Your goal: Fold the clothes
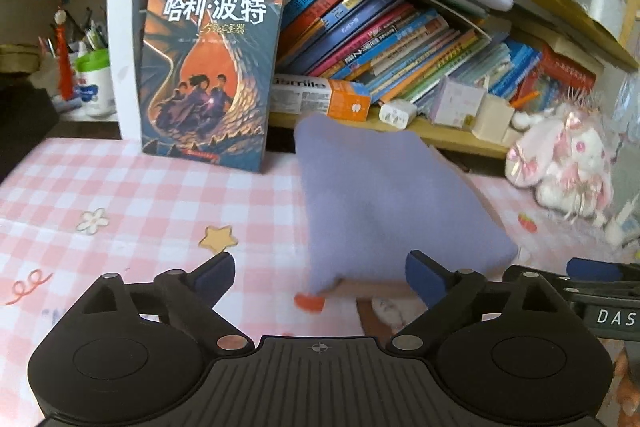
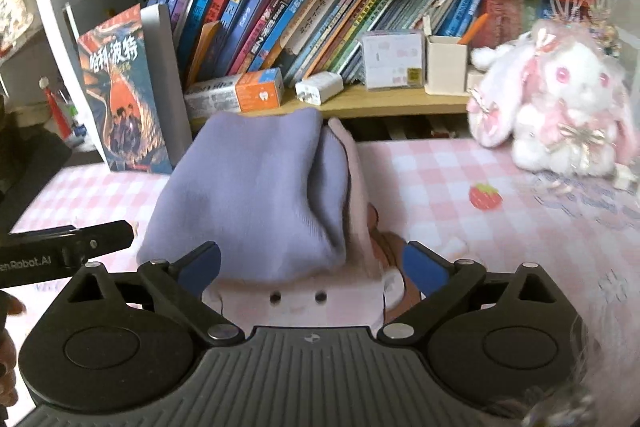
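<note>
A folded lavender garment (image 1: 396, 203) lies on top of a folded pink garment (image 1: 380, 289) on the pink checked tablecloth (image 1: 140, 211). In the right wrist view the lavender piece (image 2: 256, 195) covers most of the pink piece (image 2: 304, 303), which shows two small buttons. My left gripper (image 1: 320, 273) is open and empty, its right finger by the pile's near left corner. My right gripper (image 2: 312, 263) is open, with its fingers either side of the pile's near edge. Each gripper shows at the side of the other's view.
A Harry Potter book (image 1: 212, 67) stands upright at the back left. A shelf of leaning books (image 2: 320, 23) runs behind the pile. A white and pink plush rabbit (image 2: 560, 99) sits at the back right. A cup of pens (image 1: 94, 83) stands far left.
</note>
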